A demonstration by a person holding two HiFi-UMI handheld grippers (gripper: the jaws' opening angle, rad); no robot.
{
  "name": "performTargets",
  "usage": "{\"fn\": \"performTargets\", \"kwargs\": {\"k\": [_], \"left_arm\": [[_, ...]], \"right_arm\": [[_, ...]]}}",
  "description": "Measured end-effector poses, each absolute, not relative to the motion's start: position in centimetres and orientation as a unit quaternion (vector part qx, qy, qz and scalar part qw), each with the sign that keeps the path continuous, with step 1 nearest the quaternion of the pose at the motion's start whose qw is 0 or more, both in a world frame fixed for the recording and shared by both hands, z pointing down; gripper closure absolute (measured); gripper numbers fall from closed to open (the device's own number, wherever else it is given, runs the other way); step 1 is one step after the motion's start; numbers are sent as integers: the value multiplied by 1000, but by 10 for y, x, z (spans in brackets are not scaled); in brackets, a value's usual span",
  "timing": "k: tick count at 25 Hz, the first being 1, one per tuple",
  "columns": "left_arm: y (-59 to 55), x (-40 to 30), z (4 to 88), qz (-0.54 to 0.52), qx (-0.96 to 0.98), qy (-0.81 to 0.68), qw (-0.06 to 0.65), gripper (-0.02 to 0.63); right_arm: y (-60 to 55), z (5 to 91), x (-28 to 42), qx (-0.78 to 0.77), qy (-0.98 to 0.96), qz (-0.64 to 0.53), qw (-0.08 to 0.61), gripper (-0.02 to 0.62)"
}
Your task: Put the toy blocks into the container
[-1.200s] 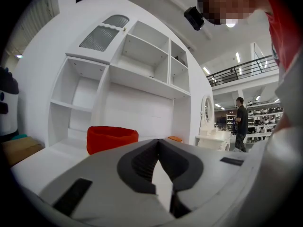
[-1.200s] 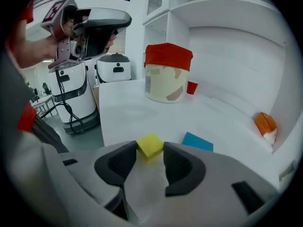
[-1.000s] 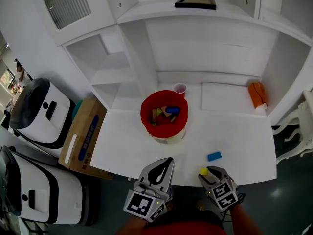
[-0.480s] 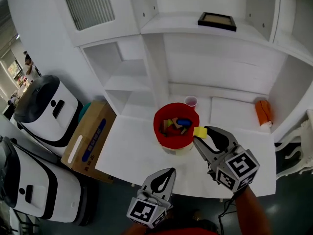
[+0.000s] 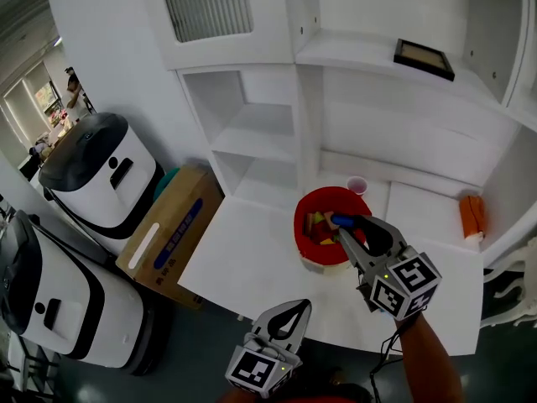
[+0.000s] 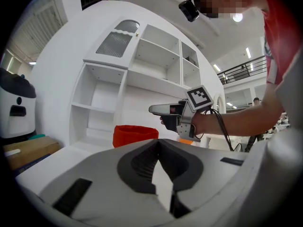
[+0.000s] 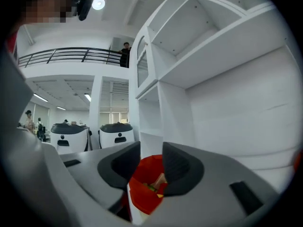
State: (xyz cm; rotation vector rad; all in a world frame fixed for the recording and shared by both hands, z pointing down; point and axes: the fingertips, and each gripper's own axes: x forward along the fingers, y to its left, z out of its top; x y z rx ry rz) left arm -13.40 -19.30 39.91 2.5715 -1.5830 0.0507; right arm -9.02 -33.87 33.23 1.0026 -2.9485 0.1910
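The red container (image 5: 312,240) stands on the white tabletop (image 5: 252,259), toward its far side, with a pink cup (image 5: 357,185) at the container's 1 o'clock and a cardboard box (image 5: 164,233) on the floor out at its 9 o'clock. Several blocks (image 5: 317,221) lie inside it, a blue one among them.

The right gripper (image 5: 351,229) hangs level over the container's 3 o'clock rim. Its jaws stand moderately apart and have just been closing, with nothing between them. In the right gripper view, only the container's red wall and a few blocks show through the gap.

The left gripper (image 5: 295,309) sits at the container's 6 o'clock, at the tabletop's near edge. It is empty, with its jaws fully together.
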Motion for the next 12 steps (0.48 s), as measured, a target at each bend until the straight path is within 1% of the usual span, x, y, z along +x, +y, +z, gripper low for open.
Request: {"fn": "performTargets", "kwargs": {"k": [2, 3, 6, 10, 12], "left_arm": [[-196, -131, 399, 14, 854, -517, 53, 601], [-198, -128, 399, 14, 858, -512, 49, 601], [-204, -108, 402, 29, 874, -482, 54, 601], [-213, -62, 421, 71, 906, -412, 59, 600], [-218, -38, 437, 97, 924, -368, 49, 566]], "right_arm": [[-334, 327, -77, 345, -938, 42, 1, 547], [-330, 324, -70, 354, -935, 37, -2, 577], [-315, 314, -41, 370, -928, 31, -16, 584], [-293, 302, 13, 400, -914, 39, -47, 584], [-279, 298, 43, 419, -905, 40, -60, 584]]}}
